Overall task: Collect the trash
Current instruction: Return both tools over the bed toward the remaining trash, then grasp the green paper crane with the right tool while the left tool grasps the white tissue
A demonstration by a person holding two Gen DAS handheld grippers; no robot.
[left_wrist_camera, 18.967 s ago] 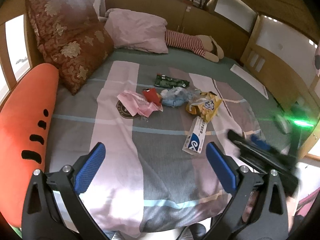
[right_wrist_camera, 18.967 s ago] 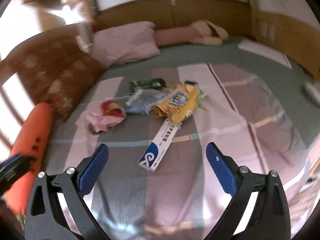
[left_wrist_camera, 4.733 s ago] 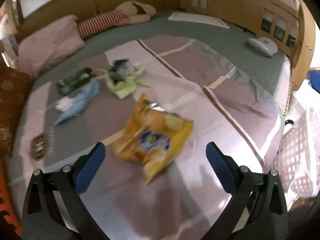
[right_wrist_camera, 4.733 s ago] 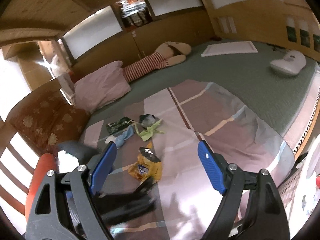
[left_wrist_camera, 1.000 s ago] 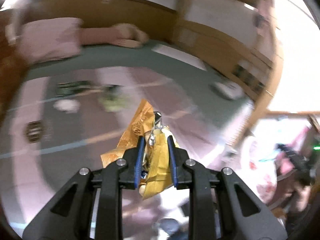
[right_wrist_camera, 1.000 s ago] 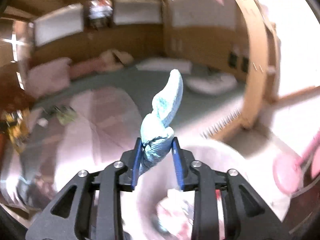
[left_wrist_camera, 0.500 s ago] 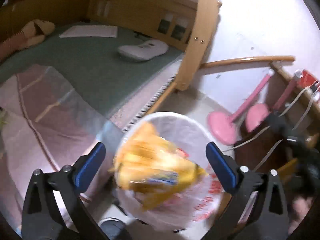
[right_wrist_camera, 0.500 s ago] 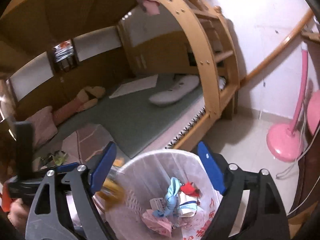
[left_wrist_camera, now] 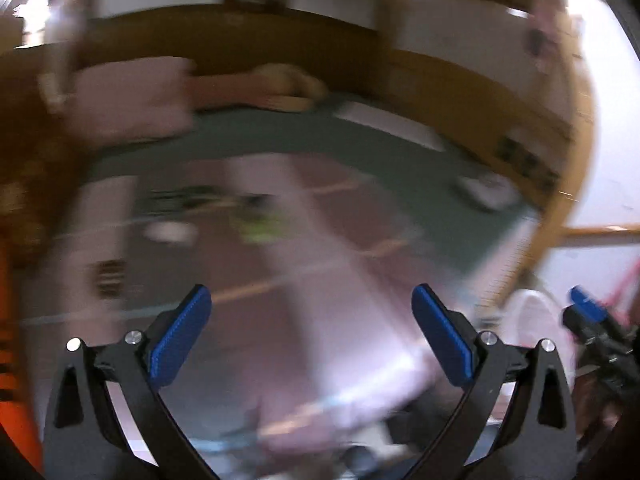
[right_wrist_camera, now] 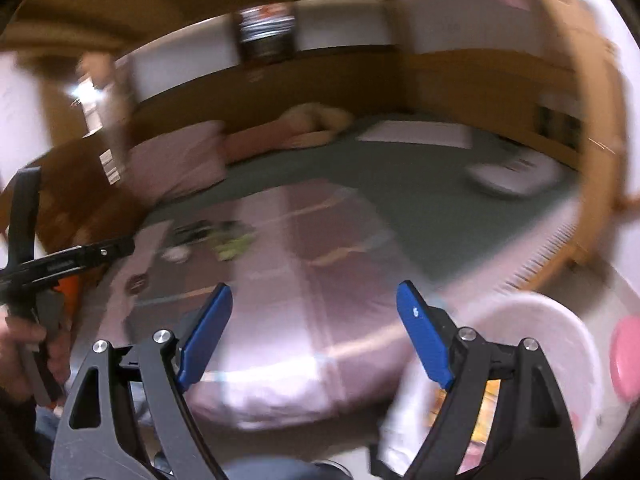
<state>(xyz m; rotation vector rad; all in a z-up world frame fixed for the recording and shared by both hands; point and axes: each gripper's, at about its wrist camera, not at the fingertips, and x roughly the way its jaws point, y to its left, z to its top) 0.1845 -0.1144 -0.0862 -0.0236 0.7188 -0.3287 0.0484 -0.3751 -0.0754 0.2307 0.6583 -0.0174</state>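
Both views are blurred by motion. My left gripper [left_wrist_camera: 311,336] is open with nothing between its blue pads, facing the bed. My right gripper [right_wrist_camera: 316,336] is open and empty too. On the pink-and-grey blanket [right_wrist_camera: 320,280] lie a light green wrapper [right_wrist_camera: 234,246], a small white scrap [right_wrist_camera: 176,255] and a dark packet [right_wrist_camera: 196,228]. They also show as the green wrapper [left_wrist_camera: 260,228], the white scrap [left_wrist_camera: 168,232] and the dark packet [left_wrist_camera: 184,196]. The white mesh bin [right_wrist_camera: 532,320] stands at the lower right beside the bed, with a yellow bag [right_wrist_camera: 490,396] inside.
A person's hand [right_wrist_camera: 24,352] holds the left gripper's black frame [right_wrist_camera: 60,260] at the left edge. Pink pillow [right_wrist_camera: 180,160], stuffed doll [right_wrist_camera: 304,124] and white device [right_wrist_camera: 516,176] lie further back. A wooden bed arch [right_wrist_camera: 600,160] and pink fan base [right_wrist_camera: 628,352] stand to the right.
A second ago the left gripper held the yellow bag and the right a blue wrapper. Both opened over the bin and dropped them. Both have since swung left to face the bed.
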